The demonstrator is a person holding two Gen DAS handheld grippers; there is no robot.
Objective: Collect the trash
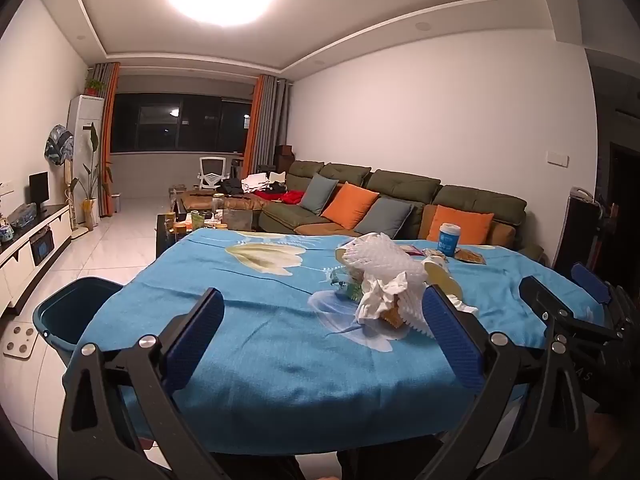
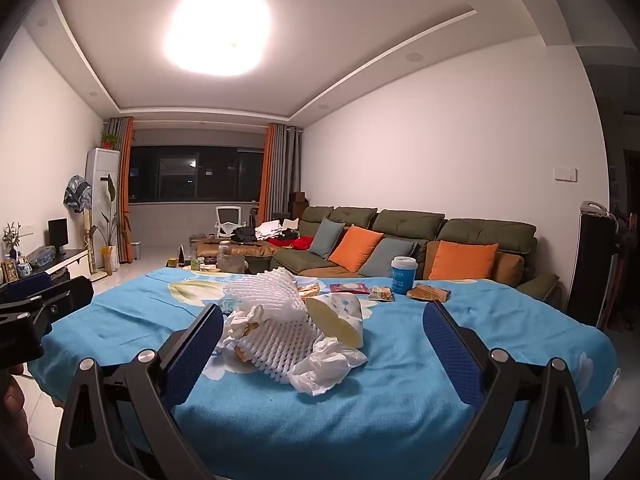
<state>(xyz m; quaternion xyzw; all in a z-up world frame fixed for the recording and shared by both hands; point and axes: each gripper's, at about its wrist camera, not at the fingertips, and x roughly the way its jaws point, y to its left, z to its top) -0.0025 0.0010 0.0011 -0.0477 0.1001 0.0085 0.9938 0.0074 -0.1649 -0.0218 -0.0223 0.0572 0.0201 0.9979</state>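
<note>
While both tools hang level over the near edge of the counter (image 1: 260, 360), draped in a blue flowered cloth, I keep them spread wide and empty: the left tool (image 1: 324, 336) and the right tool (image 2: 323, 346). The trash sits mid-counter in one heap: white foam fruit netting (image 2: 276, 320), crumpled white tissue (image 2: 328, 368) and a pale curved rind-like piece (image 2: 340, 320). Piled like that, I judge it could go in few grabs. The dark teal plastic bin (image 1: 68, 312) stands on the floor at the near left corner, handy for dropping.
</note>
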